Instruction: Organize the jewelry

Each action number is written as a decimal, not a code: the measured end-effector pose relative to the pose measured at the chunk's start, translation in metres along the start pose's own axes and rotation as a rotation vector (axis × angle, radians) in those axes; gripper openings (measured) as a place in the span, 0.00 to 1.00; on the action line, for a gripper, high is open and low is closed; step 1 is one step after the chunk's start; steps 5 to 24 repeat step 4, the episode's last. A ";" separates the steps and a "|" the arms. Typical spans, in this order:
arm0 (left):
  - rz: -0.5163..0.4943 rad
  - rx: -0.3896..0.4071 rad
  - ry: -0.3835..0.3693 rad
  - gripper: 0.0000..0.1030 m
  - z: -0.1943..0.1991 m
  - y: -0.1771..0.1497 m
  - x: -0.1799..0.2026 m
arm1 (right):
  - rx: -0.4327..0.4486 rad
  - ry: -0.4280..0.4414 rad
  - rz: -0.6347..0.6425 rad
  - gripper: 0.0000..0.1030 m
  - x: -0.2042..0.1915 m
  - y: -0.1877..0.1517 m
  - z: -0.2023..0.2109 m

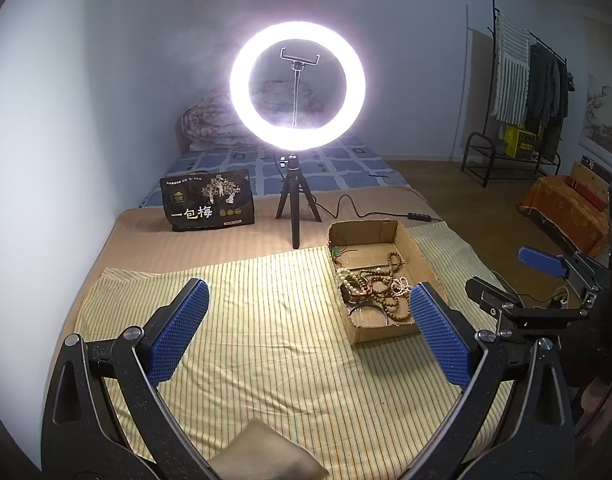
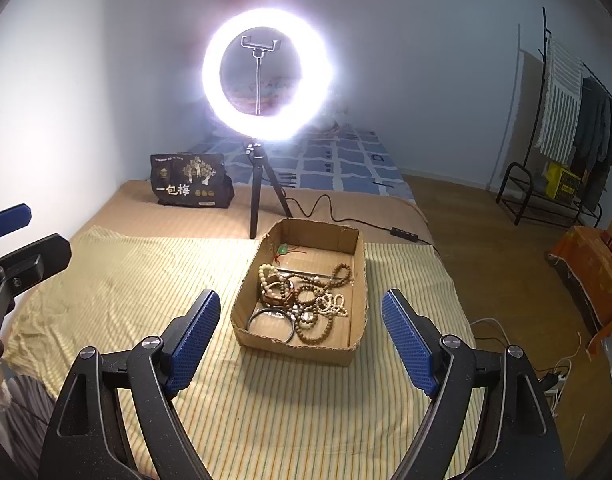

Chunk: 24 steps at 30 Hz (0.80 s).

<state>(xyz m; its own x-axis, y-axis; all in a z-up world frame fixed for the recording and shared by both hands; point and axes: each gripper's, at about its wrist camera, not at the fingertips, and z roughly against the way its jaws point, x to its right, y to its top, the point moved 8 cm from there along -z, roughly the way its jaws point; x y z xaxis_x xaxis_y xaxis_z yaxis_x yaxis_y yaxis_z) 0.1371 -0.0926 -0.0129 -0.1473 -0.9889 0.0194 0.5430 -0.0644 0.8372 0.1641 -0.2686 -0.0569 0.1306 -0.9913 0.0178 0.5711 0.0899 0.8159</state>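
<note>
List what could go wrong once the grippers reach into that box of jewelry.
1. The bead strands lie tangled in the cardboard box, so lifting one may drag others out.
2. The box is light and open; the right gripper could shove or tip it on the striped cloth.
3. The ring light stands just behind the box; a snagged strand could pull toward its tripod.

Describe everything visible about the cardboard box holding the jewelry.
The cardboard box is a shallow, open-topped tray of plain brown corrugated card with rough, torn upper edges. It sits flat on the yellow striped cloth, in front of the ring light's tripod. Inside lies a tangle of beaded bracelets in brown and cream, a dark bangle at the near wall and a small green pendant on red cord at the far end. Neither gripper touches it.
</note>
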 end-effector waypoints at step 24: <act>-0.005 0.011 0.005 0.99 0.000 -0.001 -0.002 | -0.006 0.000 0.002 0.81 0.000 -0.001 -0.001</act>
